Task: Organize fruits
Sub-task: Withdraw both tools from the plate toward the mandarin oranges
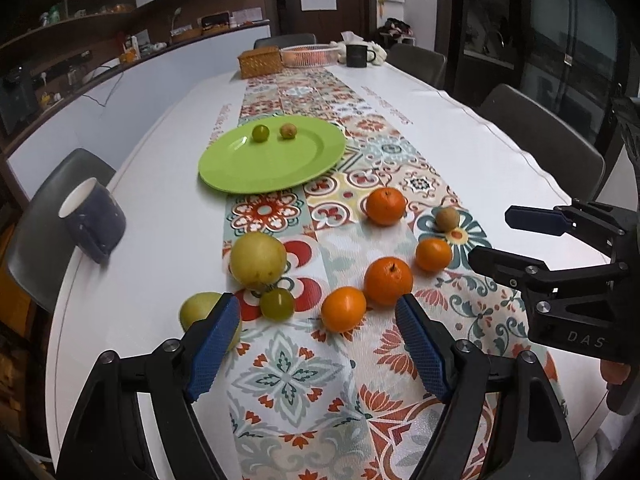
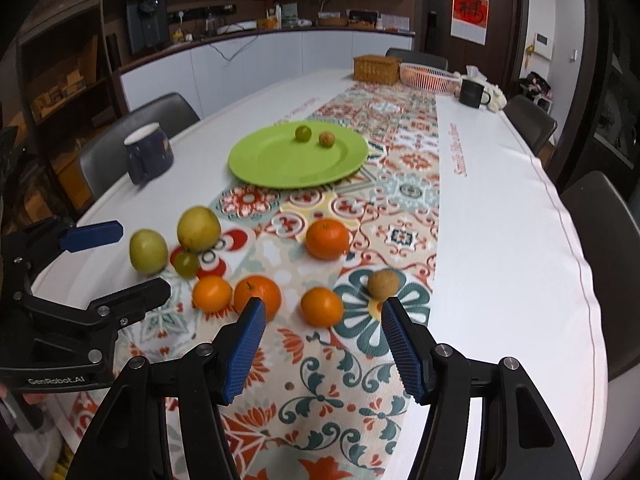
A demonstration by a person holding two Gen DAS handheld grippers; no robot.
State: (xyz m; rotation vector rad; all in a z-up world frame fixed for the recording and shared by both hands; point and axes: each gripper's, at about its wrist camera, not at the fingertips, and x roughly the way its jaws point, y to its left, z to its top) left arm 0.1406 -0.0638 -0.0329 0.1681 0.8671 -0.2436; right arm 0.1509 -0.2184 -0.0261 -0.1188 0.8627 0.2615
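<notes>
- The left gripper (image 1: 318,320) hangs over the near end of the patterned table runner (image 1: 288,372) with its blue pads wide apart and nothing between them.
- The right gripper (image 2: 323,334) is likewise spread and empty, just above the runner on the right.
- The green plate (image 1: 240,168) sits farther along the table and holds only a small green fruit (image 1: 260,133) and a small brownish fruit (image 1: 287,131), so the sorting looks barely begun.
- Loose on the runner lie four oranges: one nearest the left gripper (image 1: 343,309), a larger one with a stem touching it (image 1: 388,281), a third toward the right (image 1: 433,254), and a fourth nearer the plate (image 1: 385,205).
- A small brown fruit (image 1: 447,218) rests just beyond the third orange.
- On the left sit a yellow-green pear-like fruit (image 1: 258,259), a green grape-like fruit (image 1: 277,303) touching it, and another pale green fruit (image 1: 196,310) partly hidden behind the left finger.
- The step in hand appears to be choosing the next fruit; no grasp is yet made.
- The nearest orange lies ahead of the left pads; taking it would call for advancing, lowering and closing without nudging its touching neighbour.
- A dark mug (image 1: 94,226) stands at the table edge, well apart from the fruit.
</notes>
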